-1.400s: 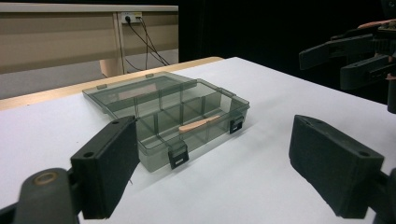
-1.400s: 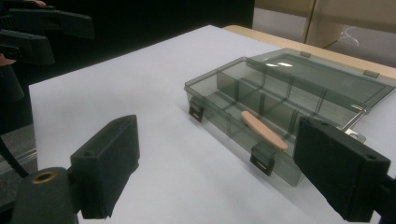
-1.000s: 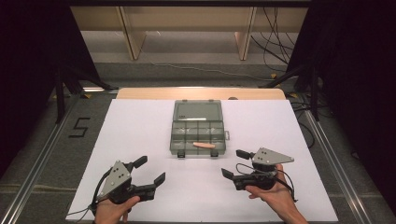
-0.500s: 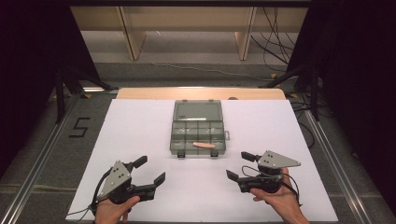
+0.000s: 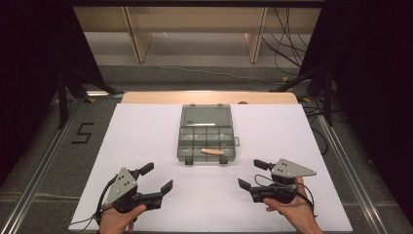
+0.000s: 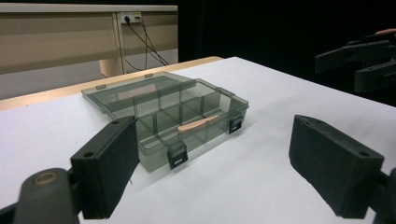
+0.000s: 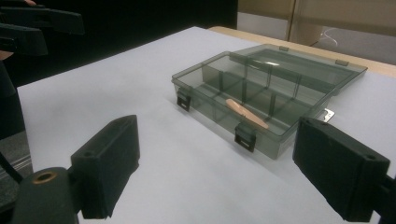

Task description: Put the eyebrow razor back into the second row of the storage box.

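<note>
Covering the table (image 5: pixel 146 146), white sheet

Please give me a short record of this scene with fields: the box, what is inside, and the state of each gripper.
box: clear grey compartment box at the table's middle, lid open and lying flat behind it
contents: one pale orange stick in the near row of compartments
latches: two black latches on the near wall
left gripper: open, holds nothing, apart from the box
right gripper: open, holds nothing, apart from the box
surface: white table
</note>
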The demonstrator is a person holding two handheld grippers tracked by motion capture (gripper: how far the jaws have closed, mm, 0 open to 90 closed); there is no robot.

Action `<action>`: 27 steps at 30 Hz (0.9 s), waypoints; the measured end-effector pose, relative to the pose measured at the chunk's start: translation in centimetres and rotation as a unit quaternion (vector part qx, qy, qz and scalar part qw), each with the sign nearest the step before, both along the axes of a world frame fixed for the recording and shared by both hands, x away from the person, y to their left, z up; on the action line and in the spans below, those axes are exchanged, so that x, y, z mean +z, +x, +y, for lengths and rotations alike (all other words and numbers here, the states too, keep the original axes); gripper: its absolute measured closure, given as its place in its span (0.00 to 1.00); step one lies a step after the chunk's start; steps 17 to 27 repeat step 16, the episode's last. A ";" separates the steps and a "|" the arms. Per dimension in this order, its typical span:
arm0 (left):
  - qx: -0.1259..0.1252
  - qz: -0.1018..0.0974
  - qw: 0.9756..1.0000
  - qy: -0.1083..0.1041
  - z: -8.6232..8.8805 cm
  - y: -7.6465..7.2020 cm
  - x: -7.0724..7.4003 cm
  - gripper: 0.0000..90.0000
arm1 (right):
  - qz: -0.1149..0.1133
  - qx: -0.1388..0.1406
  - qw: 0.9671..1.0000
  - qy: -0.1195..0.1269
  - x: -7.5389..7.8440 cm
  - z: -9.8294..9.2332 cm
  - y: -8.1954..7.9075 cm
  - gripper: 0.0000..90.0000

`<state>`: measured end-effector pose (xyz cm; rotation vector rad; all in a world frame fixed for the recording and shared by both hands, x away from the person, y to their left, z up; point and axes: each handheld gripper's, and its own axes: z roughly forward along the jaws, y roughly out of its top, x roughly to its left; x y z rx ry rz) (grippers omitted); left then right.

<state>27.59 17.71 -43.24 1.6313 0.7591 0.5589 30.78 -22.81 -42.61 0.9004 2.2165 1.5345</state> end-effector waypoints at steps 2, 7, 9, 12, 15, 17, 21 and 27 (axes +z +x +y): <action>-0.001 -0.001 1.000 0.001 0.0 0.0 0.0 0.17 | -0.014 -0.003 1.000 -0.003 0.0 0.0 0.1 0.18; 0.000 0.000 1.000 0.000 0.0 0.0 0.0 0.17 | -0.005 -0.002 1.000 0.000 0.0 0.0 0.1 0.18; 0.000 -0.001 1.000 0.002 0.0 0.0 0.0 0.17 | -0.004 -0.002 1.000 0.000 0.0 0.0 0.1 0.18; 0.000 0.000 1.000 0.001 0.0 0.0 0.0 0.17 | -0.003 0.002 1.000 -0.001 0.0 0.0 0.1 0.18; 0.000 -0.001 1.000 0.001 0.0 0.0 0.0 0.17 | -0.003 0.002 1.000 -0.001 0.0 0.1 0.1 0.18; 0.000 -0.002 1.000 0.002 0.0 0.1 0.0 0.17 | -0.002 0.002 1.000 -0.001 0.0 0.1 0.1 0.18; 0.000 -0.002 1.000 0.002 0.0 0.1 0.0 0.17 | -0.002 0.002 1.000 -0.001 0.0 0.1 0.1 0.18; 0.000 -0.002 1.000 0.002 0.0 0.1 0.0 0.17 | -0.002 0.002 1.000 -0.001 0.0 0.1 0.1 0.18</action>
